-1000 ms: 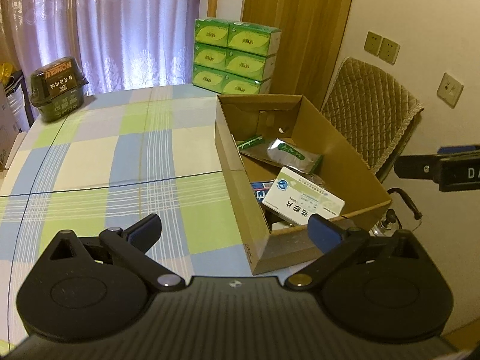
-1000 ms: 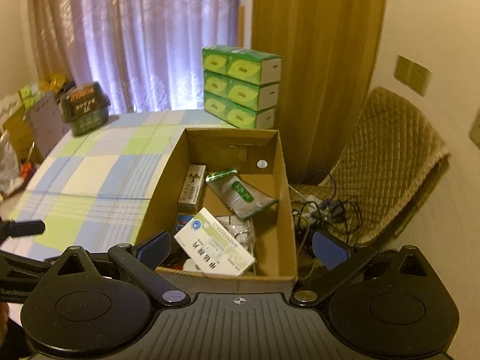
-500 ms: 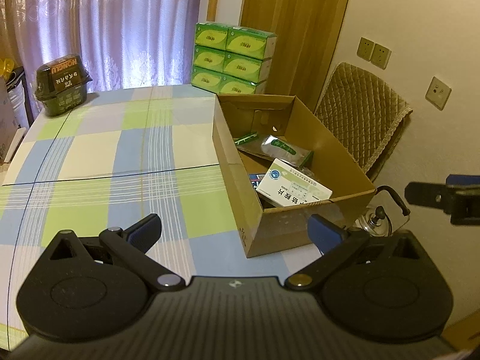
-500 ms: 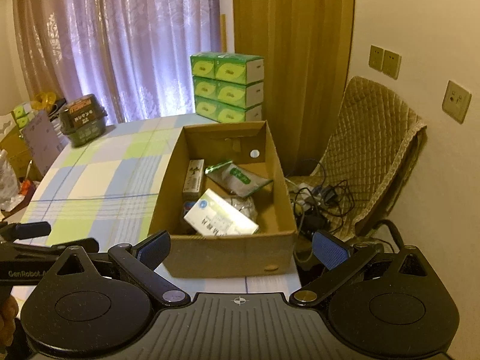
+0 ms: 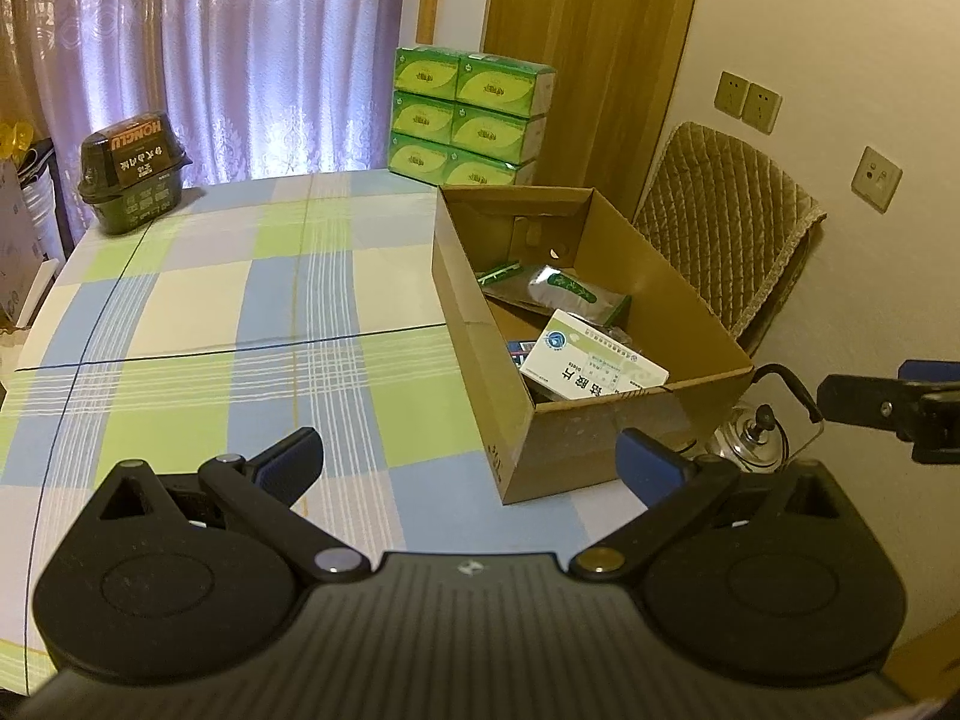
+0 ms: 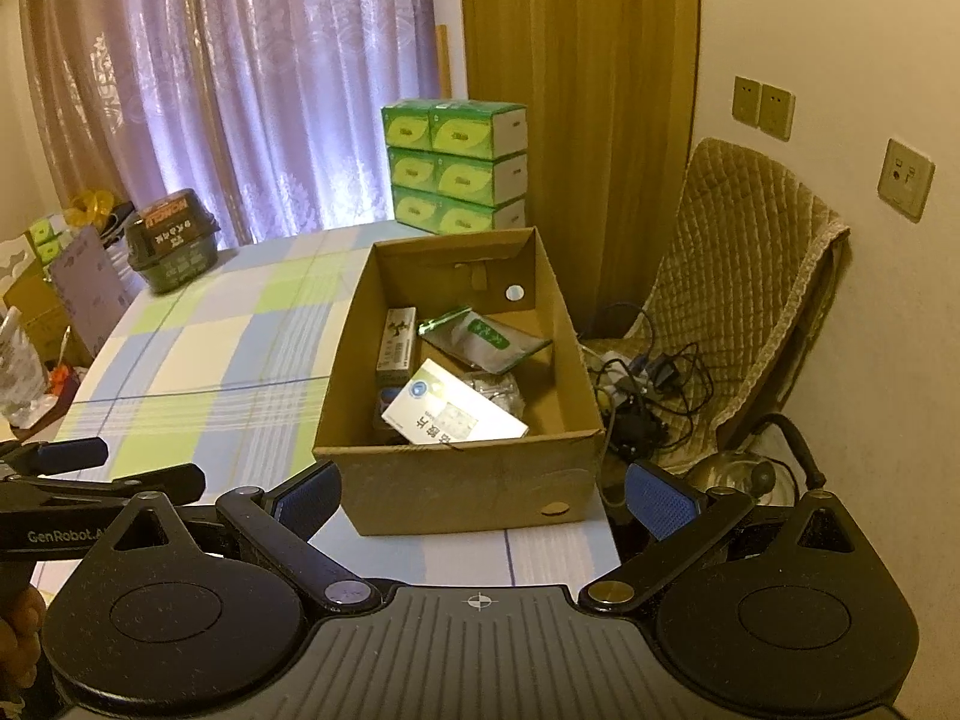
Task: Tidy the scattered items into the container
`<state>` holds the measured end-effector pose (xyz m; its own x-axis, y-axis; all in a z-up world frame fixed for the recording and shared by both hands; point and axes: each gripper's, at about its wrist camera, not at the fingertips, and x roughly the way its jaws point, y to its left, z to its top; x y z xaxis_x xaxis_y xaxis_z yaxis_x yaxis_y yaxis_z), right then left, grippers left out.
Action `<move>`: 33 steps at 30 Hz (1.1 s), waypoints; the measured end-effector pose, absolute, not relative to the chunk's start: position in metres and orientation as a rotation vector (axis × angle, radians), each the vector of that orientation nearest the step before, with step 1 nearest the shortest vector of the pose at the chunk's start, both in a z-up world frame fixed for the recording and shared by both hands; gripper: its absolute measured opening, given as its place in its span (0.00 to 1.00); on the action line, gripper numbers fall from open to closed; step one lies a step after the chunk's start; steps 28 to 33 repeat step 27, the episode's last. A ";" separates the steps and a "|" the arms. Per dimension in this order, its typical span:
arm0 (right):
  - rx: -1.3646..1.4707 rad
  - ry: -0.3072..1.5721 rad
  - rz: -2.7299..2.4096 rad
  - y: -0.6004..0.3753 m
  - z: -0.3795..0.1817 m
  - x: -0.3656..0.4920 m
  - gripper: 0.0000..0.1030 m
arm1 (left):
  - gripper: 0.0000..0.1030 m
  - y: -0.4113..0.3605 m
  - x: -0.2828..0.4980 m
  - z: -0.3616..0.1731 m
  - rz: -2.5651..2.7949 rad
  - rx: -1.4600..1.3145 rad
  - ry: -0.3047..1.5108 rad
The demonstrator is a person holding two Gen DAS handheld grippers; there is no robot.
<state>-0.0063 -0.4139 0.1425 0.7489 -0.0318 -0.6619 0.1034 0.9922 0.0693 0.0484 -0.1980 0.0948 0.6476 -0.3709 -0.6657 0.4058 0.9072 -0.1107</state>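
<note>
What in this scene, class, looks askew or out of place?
The white medicine box lies tilted in the cardboard box, one end propped against the near wall rather than flat. The cardboard box itself sits at the table's right edge. Nothing looks spilled or damaged.

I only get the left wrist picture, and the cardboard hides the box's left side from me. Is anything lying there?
Observer: Yes. The right wrist view shows a narrow carton lying along the left wall of the box.
Operator: What's off to the right of the box?
Observer: A tangle of cables by the chair.
Operator: Is the other gripper carrying anything?
Observer: No. The right gripper is open and holds nothing.
</note>
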 end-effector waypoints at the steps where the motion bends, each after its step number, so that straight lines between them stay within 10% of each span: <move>1: 0.102 0.722 -0.074 -0.414 0.142 -0.006 1.00 | 0.99 -0.198 0.048 0.094 -0.441 0.052 0.745; 33: 0.108 0.746 -0.078 -0.414 0.131 0.001 1.00 | 0.99 -0.196 0.053 0.085 -0.430 0.066 0.739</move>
